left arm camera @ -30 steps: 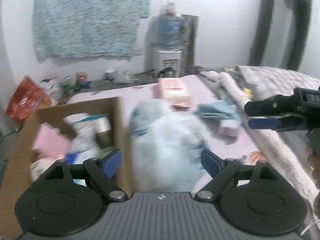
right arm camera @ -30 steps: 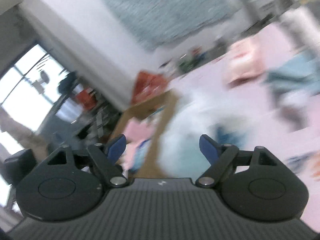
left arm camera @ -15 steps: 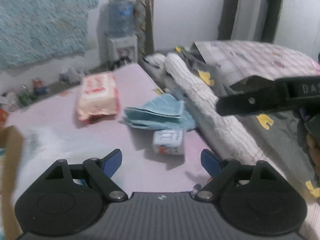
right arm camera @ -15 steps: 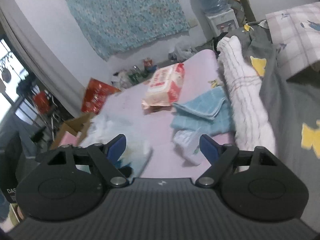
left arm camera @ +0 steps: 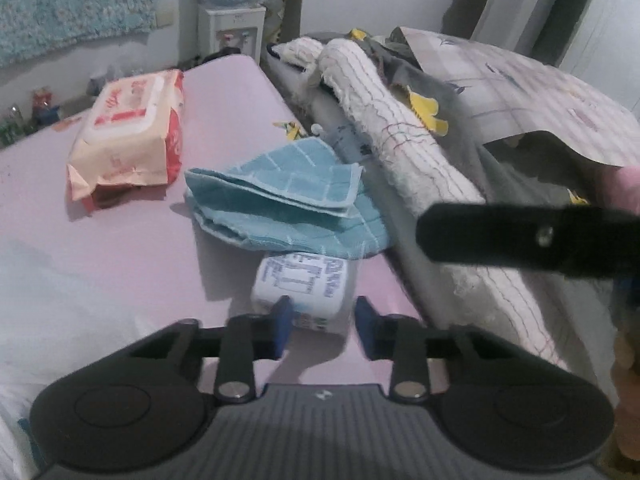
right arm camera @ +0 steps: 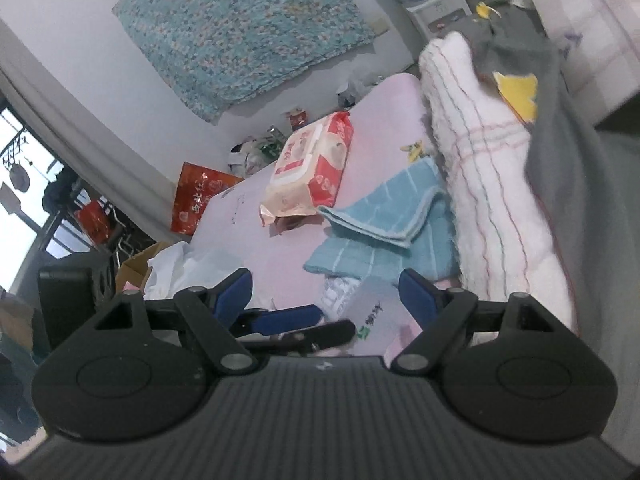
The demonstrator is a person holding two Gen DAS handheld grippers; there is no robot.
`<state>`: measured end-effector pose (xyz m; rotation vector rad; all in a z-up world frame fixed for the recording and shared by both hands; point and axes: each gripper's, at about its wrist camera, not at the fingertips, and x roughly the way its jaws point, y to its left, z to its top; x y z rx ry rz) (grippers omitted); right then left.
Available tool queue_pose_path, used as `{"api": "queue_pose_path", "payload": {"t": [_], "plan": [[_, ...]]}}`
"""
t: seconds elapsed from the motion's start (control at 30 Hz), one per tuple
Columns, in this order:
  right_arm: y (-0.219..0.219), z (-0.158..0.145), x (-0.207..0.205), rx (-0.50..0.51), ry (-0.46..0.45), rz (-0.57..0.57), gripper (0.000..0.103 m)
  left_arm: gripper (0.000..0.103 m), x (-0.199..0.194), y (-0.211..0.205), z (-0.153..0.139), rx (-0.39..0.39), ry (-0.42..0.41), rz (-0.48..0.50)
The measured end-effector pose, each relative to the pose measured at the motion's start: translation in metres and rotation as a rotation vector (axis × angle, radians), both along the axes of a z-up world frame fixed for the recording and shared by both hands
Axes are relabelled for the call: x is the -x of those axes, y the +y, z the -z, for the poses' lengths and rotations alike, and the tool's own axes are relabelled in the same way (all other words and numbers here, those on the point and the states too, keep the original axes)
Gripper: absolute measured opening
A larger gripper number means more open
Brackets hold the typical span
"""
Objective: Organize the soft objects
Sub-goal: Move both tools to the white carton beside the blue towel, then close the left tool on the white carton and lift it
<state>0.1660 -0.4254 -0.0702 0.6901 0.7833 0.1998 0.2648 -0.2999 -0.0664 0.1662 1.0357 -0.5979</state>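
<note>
A small white tissue pack (left arm camera: pixel 306 290) with blue print lies on the pink bed sheet (left arm camera: pixel 120 248). My left gripper (left arm camera: pixel 322 324) has its blue pads on either side of the pack, partly closed around it. A folded light blue towel (left arm camera: pixel 288 200) lies just beyond it, and a pink and red wet-wipes pack (left arm camera: pixel 130 132) farther left. My right gripper (right arm camera: pixel 326 292) is open above the tissue pack (right arm camera: pixel 360 304), and the left gripper's fingers (right arm camera: pixel 280 318) show between its jaws. The towel (right arm camera: pixel 384 216) and wipes pack (right arm camera: pixel 312 164) also show in the right wrist view.
A rolled white blanket (left arm camera: pixel 400 140) and grey bedding (right arm camera: pixel 580 184) lie along the right. A cardboard box (right arm camera: pixel 134 266) with white plastic (right arm camera: pixel 188 264) stands at the left bed edge. A water dispenser (left arm camera: pixel 232 28) stands by the far wall.
Both grippers have swung right from the box towards the tissue pack. My left gripper has narrowed from wide open and now brackets the pack.
</note>
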Motion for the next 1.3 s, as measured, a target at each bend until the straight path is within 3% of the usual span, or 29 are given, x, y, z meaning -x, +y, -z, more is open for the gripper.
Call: {"api": "queue_pose_path", "payload": {"t": [0.03, 0.07, 0.27, 0.5, 0.7, 0.97, 1.3], "plan": [[-0.001, 0.002, 0.003, -0.010, -0.001, 0.007, 0.081, 0.009, 0.003, -0.002, -0.002, -0.013, -0.009, 0.005], [-0.002, 0.003, 0.008, -0.020, -0.001, 0.018, 0.081, 0.005, 0.007, -0.004, -0.003, -0.025, -0.015, 0.006], [0.000, -0.003, 0.045, -0.084, -0.019, 0.080, 0.081, 0.002, 0.036, -0.009, -0.009, -0.092, -0.027, -0.004], [0.022, -0.017, 0.106, -0.099, -0.037, 0.116, 0.081, 0.002, 0.095, 0.009, -0.028, -0.052, 0.006, 0.026], [0.049, -0.009, 0.168, -0.097, -0.039, 0.165, 0.081, 0.002, 0.163, 0.033, -0.035, -0.008, 0.033, 0.065], [0.085, 0.038, 0.237, -0.256, 0.015, 0.240, 0.081, 0.001, 0.212, 0.086, -0.034, 0.156, 0.141, 0.007], [0.123, 0.090, 0.264, -0.481, 0.105, 0.273, 0.080, 0.001, 0.211, 0.155, -0.014, 0.432, 0.256, -0.148]]}}
